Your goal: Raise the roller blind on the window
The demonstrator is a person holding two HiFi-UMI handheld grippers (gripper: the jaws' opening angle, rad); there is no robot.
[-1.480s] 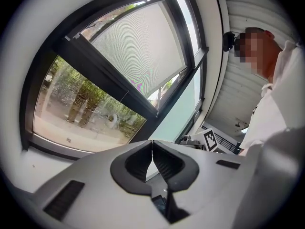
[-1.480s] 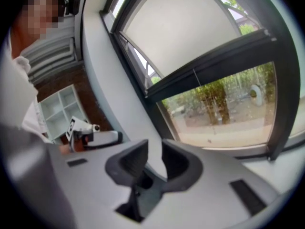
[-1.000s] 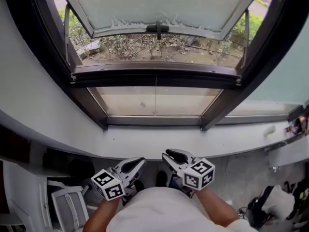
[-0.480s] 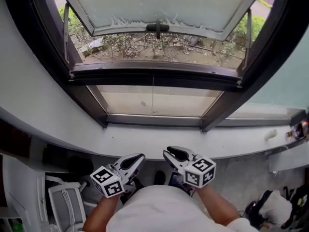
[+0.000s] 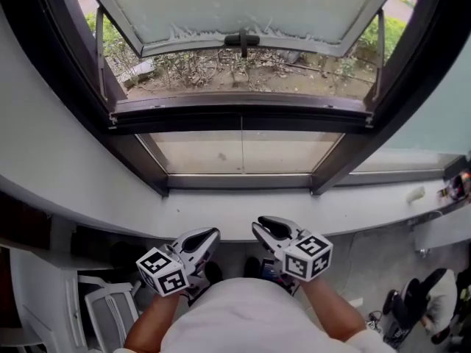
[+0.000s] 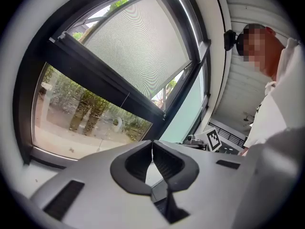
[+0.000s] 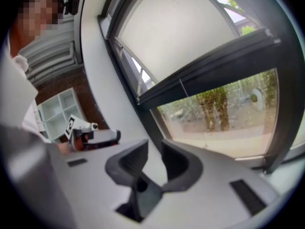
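Pale grey mesh fabric is what the one roller blind [image 6: 138, 46] is made of. In the left gripper view it's seen up at 12 o'clock, drawn down over the upper pane as far as the dark crossbar of the black-framed window [image 5: 243, 116]. One thin cord [image 5: 241, 145] is seen hanging over the clear lower pane.

Two grey plastic two-jaw grippers are counted, each carrying one black-and-white marker cube, so two cubes. In the head view the left gripper [image 5: 210, 235] is held at 7 o'clock and the right gripper [image 5: 261, 223] at 5 o'clock, side by side just in front of the person's white shirt [image 5: 250, 318] and under the white window sill [image 5: 221, 223]. Both are kept well apart from the blind.

The left gripper's jaws are pressed together with nothing caught in them. The right gripper's jaws are parted about halfway, and only wall and window frame are seen through the gap.

For containers, one white cubby shelf unit [image 7: 57, 109] is spotted at 9 o'clock in the right gripper view. What's in its compartments can't be made out.
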